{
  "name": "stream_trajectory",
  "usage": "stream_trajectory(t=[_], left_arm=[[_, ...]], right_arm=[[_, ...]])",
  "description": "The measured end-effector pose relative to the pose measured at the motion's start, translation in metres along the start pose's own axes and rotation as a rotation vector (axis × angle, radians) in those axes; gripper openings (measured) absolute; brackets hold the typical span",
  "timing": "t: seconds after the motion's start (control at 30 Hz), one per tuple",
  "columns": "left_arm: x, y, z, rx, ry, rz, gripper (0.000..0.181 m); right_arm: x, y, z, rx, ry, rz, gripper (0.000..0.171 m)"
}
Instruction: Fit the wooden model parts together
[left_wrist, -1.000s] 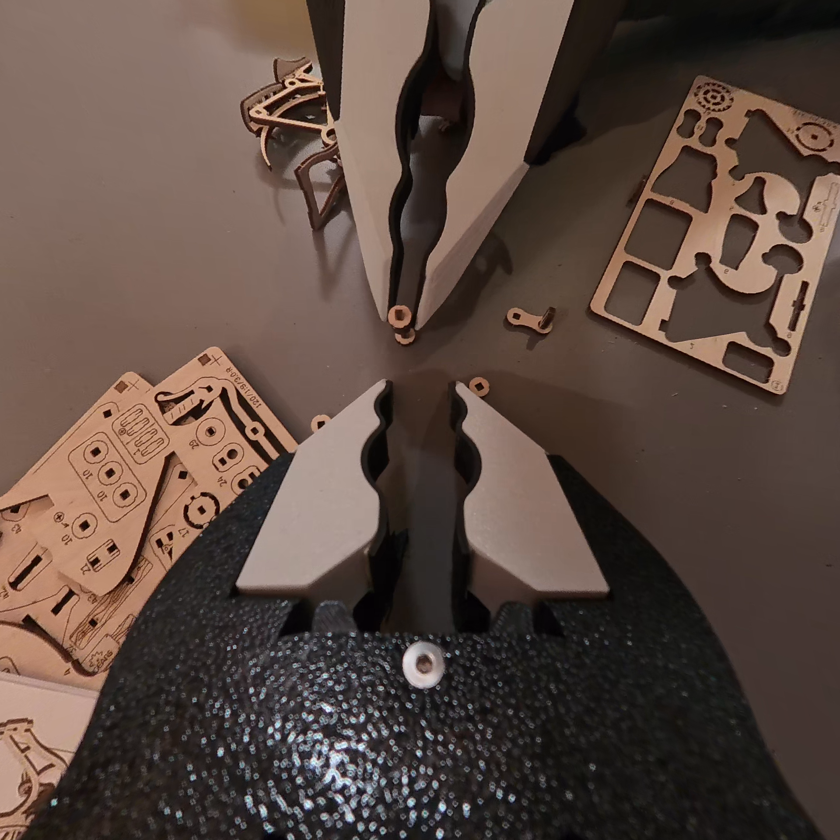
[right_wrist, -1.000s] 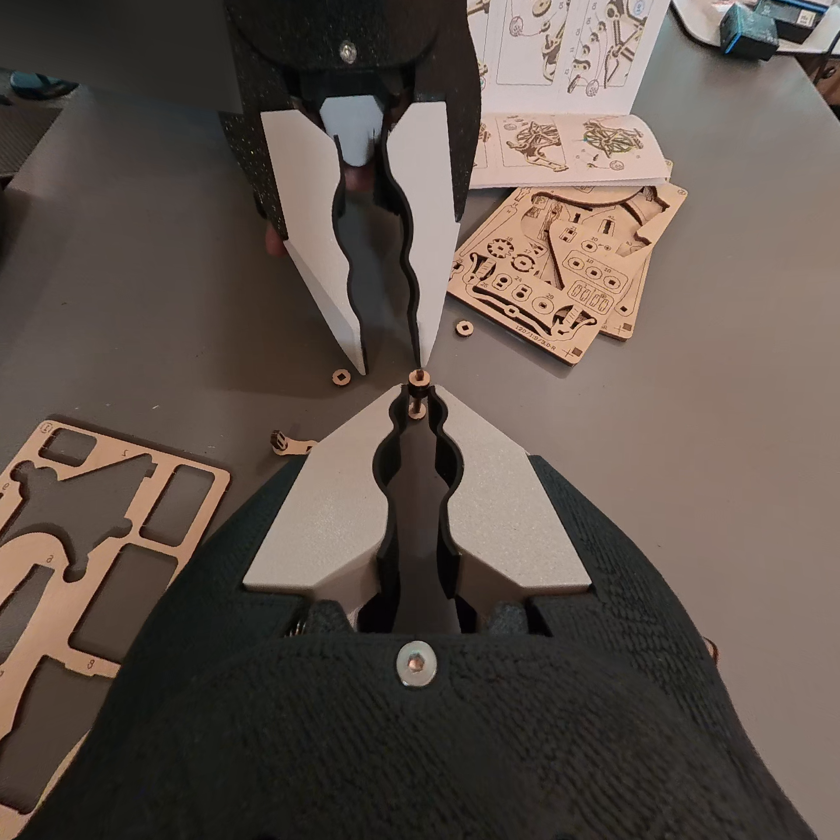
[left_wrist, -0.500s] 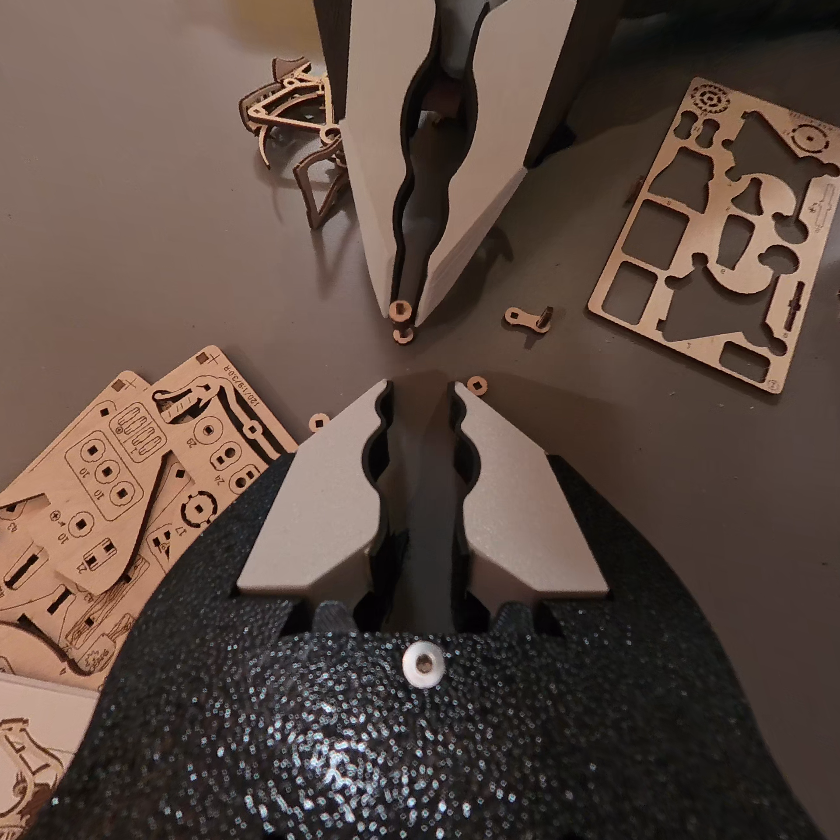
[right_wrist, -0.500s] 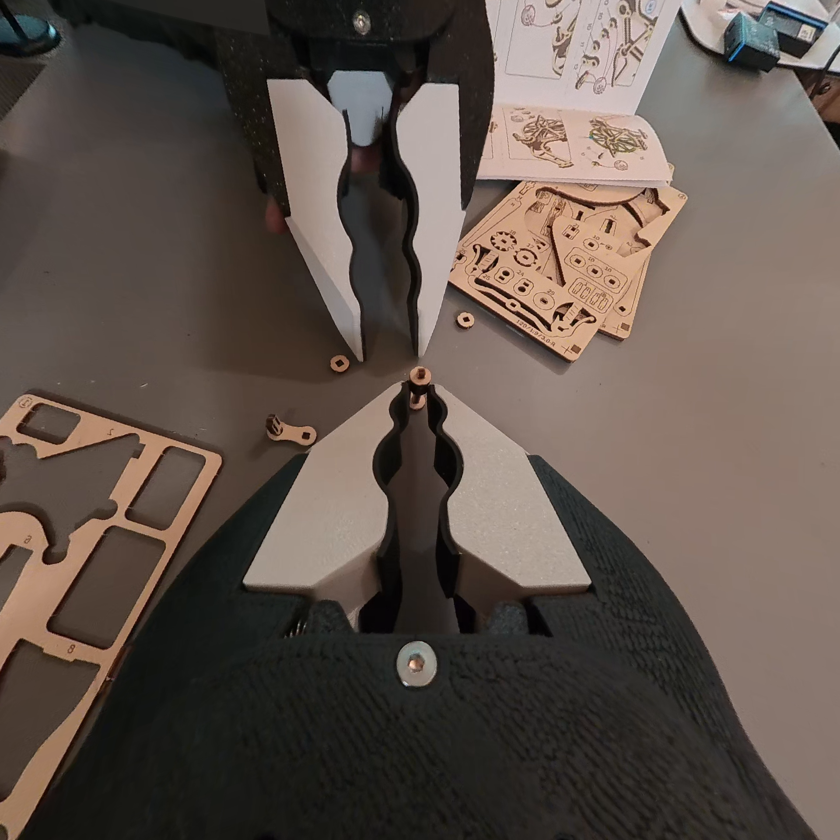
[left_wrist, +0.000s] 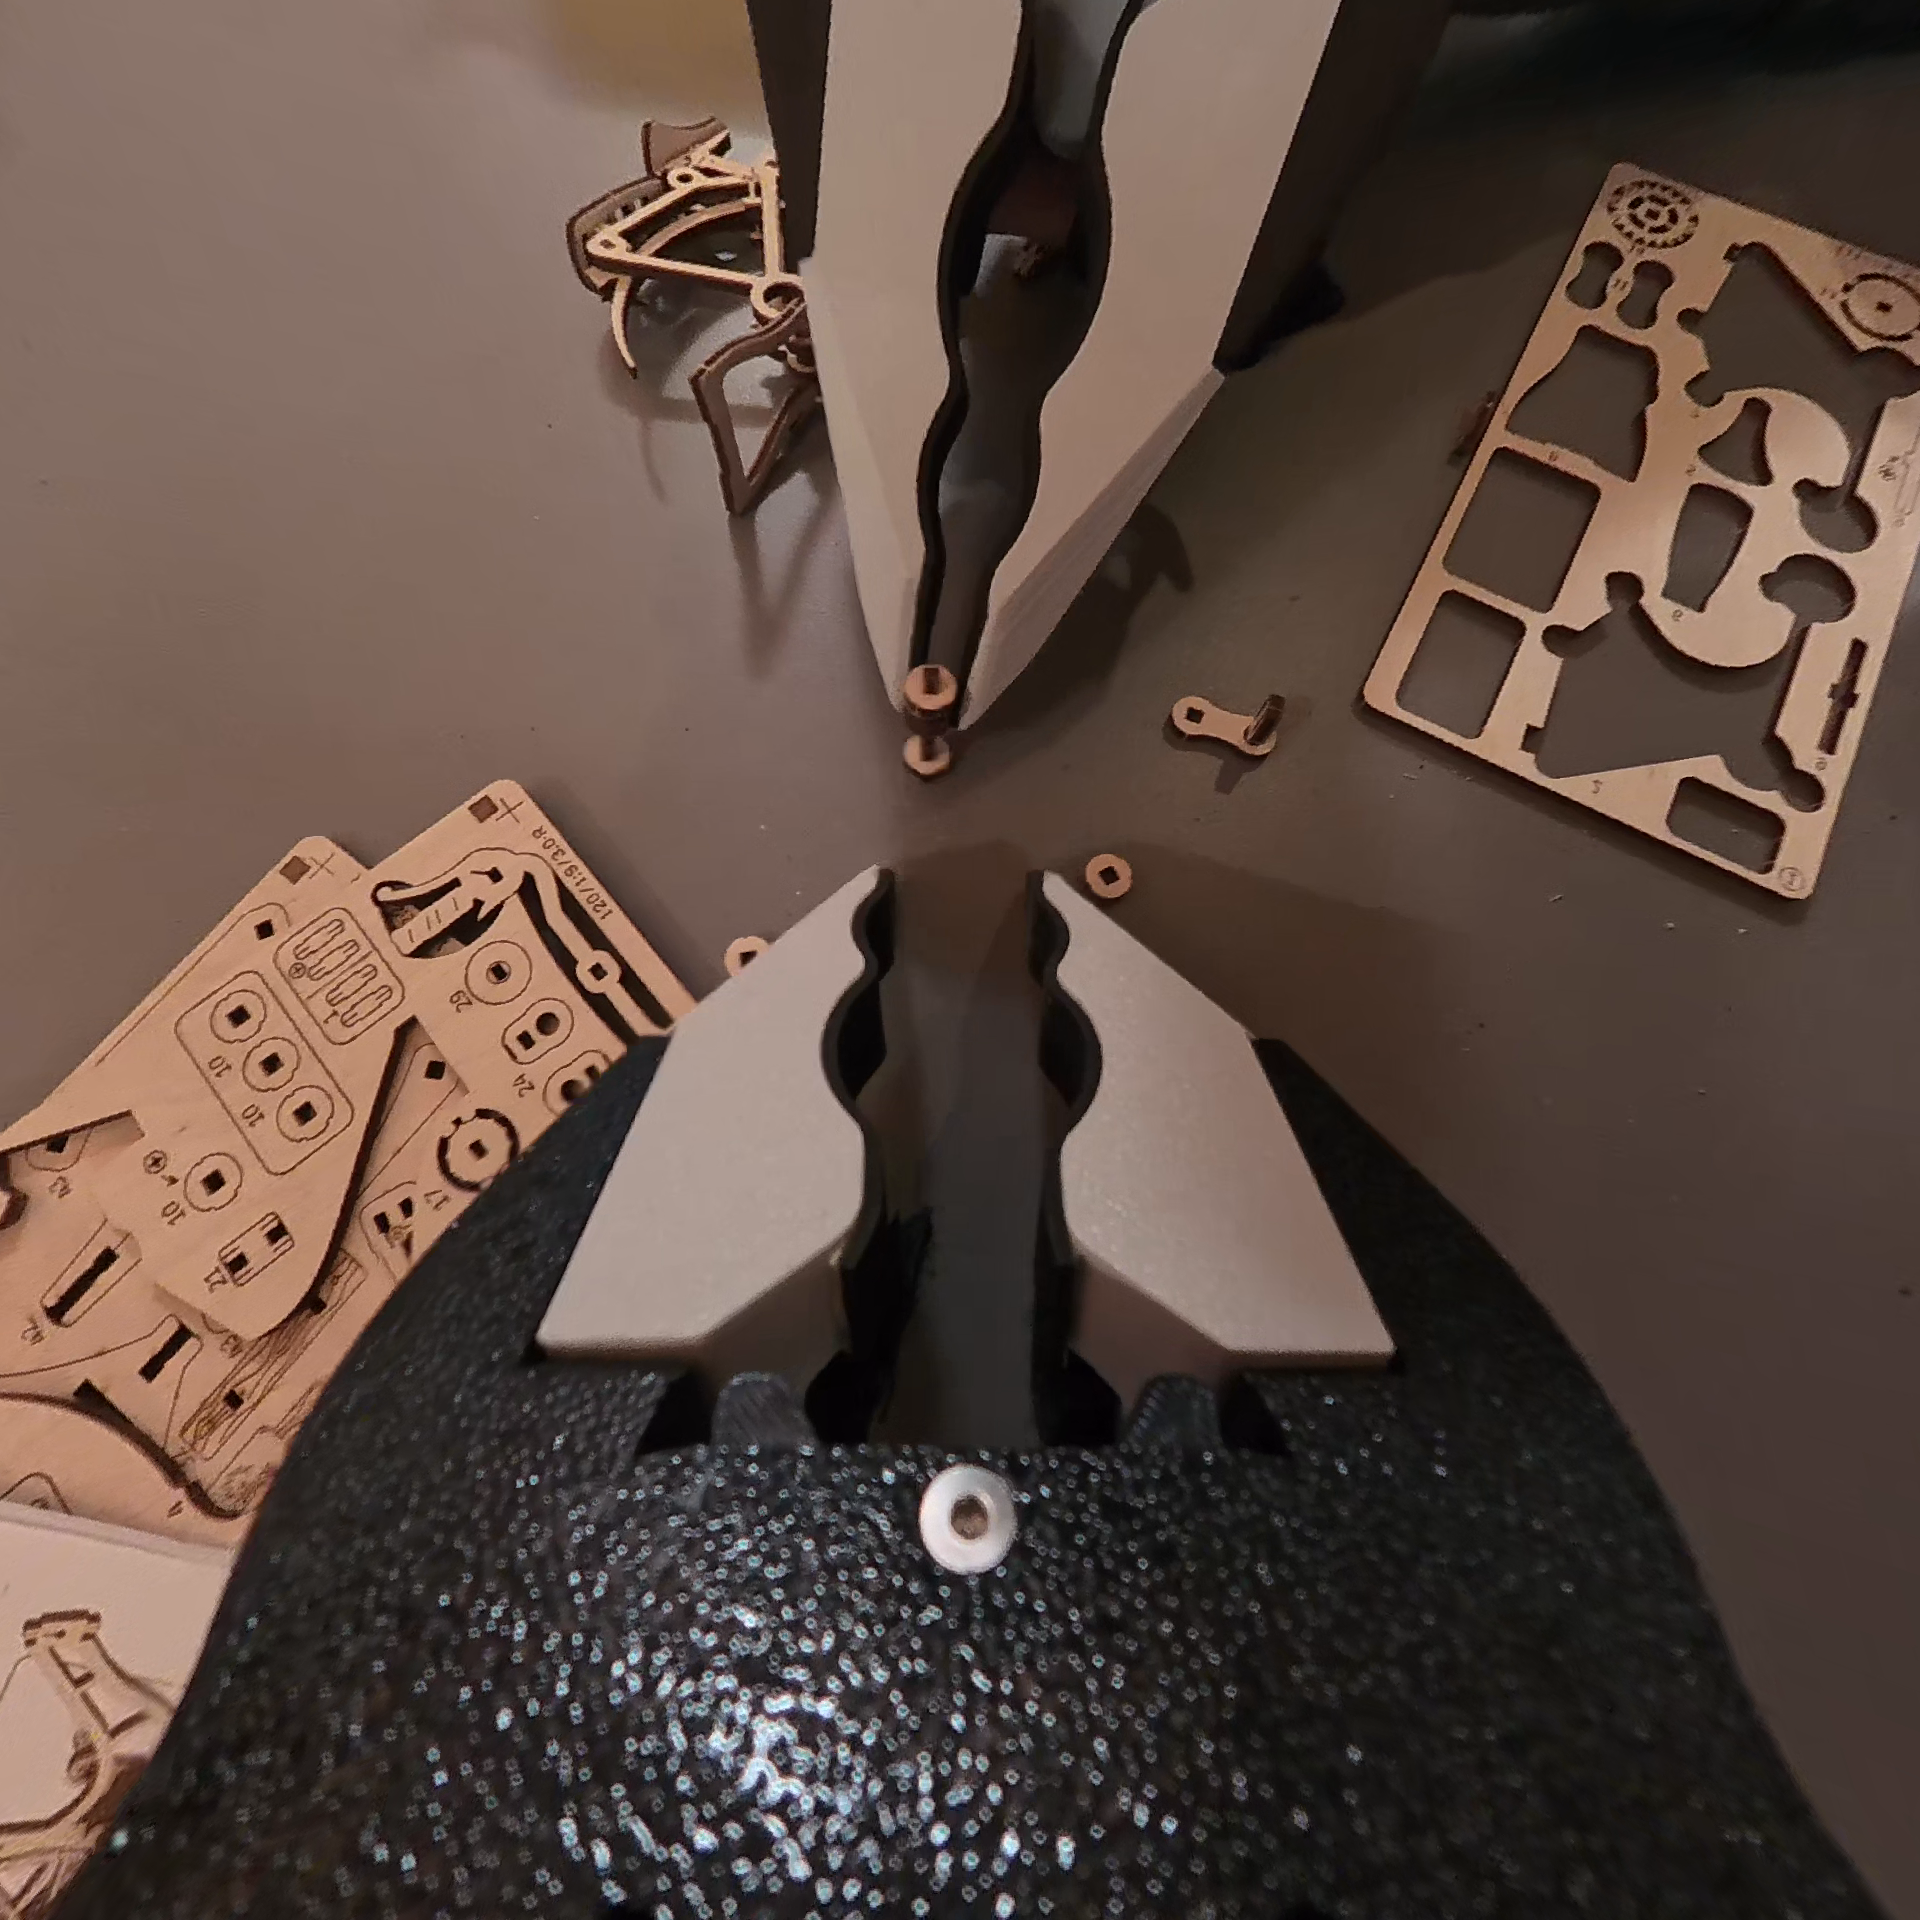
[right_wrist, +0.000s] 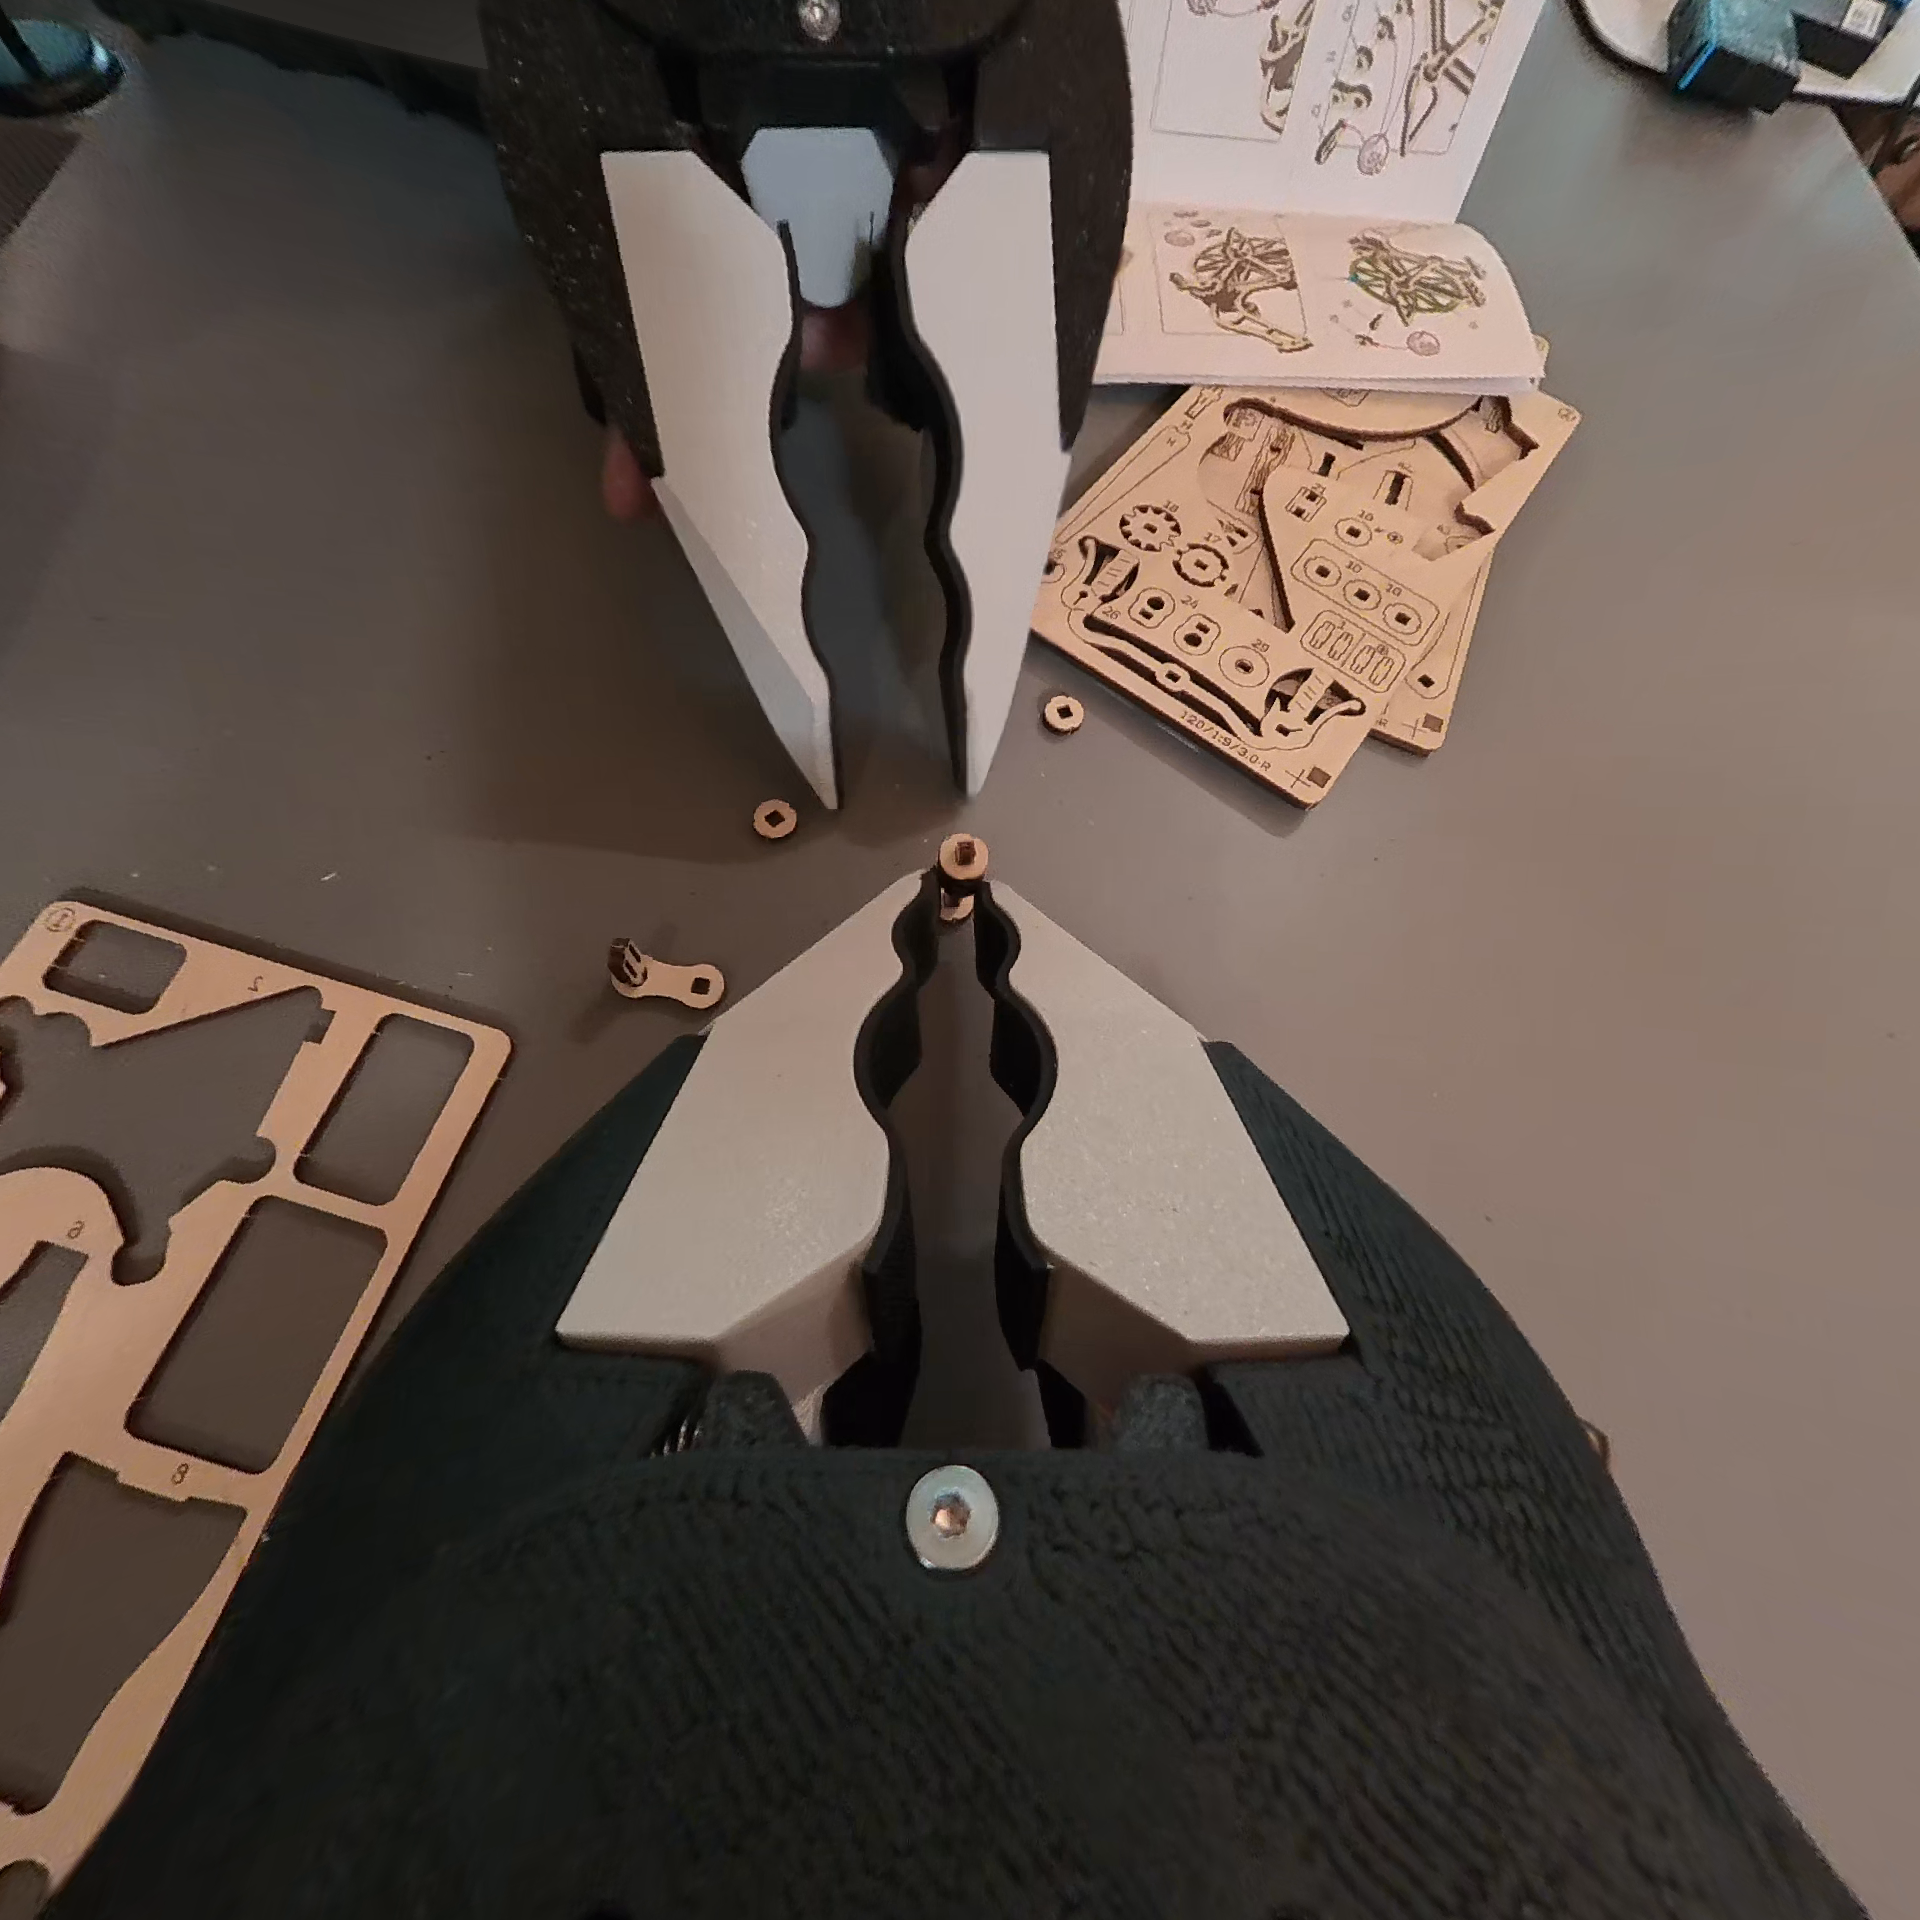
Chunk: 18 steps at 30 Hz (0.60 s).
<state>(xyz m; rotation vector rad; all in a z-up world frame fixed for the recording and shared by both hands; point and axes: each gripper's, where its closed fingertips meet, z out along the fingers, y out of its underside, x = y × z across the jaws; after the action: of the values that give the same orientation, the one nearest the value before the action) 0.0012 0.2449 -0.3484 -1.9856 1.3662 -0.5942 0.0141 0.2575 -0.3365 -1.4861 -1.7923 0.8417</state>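
My right gripper (right_wrist: 956, 883) is shut on a small wooden axle piece (right_wrist: 962, 860) with round discs on it, held at the very fingertips just above the grey table. In the left wrist view this gripper (left_wrist: 930, 707) comes in from the top with the axle piece (left_wrist: 928, 719) sticking out of its tips. My left gripper (left_wrist: 961, 883) is open and empty, facing the right one tip to tip with a short gap between them. It shows at the top of the right wrist view (right_wrist: 902, 795).
Two loose wooden washers (left_wrist: 1104, 871) (left_wrist: 743, 951) lie by the left fingertips. A small crank piece (left_wrist: 1226, 719) and an emptied part sheet (left_wrist: 1662, 520) lie to the right. Uncut part sheets (left_wrist: 260, 1091) lie left, a part-built model (left_wrist: 707, 270) behind, an instruction booklet (right_wrist: 1320, 281) beyond. The tips of both grippers are at nearly the same place.
The two grippers have drawn slightly apart. The right gripper still holds the axle piece and the left stays open.
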Motion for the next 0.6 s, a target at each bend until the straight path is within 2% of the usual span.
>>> stream_trajectory(t=[0.03, 0.17, 0.33, 0.43, 0.57, 0.6], left_arm=[[-0.002, 0.000, -0.001, 0.004, -0.008, -0.001, 0.024], [-0.009, -0.015, -0.007, 0.100, -0.048, -0.014, 0.034], [-0.004, -0.069, -0.039, 0.514, -0.040, -0.020, 0.042], [0.004, -0.084, -0.055, 0.656, -0.005, -0.034, 0.044], [0.016, -0.098, -0.070, 0.787, 0.020, 0.002, 0.028], [0.017, -0.099, -0.073, 0.811, 0.014, 0.014, 0.016]], right_arm=[[0.003, -0.002, -0.001, 0.020, 0.019, 0.005, 0.006], [0.014, -0.044, -0.025, 0.323, 0.014, 0.135, 0.005], [0.005, -0.082, -0.056, 0.637, -0.105, 0.217, 0.005], [-0.001, -0.095, -0.067, 0.739, -0.136, 0.205, 0.006], [-0.010, -0.103, -0.071, 0.783, -0.129, 0.134, 0.005], [-0.012, -0.105, -0.071, 0.794, -0.132, 0.125, 0.005]])
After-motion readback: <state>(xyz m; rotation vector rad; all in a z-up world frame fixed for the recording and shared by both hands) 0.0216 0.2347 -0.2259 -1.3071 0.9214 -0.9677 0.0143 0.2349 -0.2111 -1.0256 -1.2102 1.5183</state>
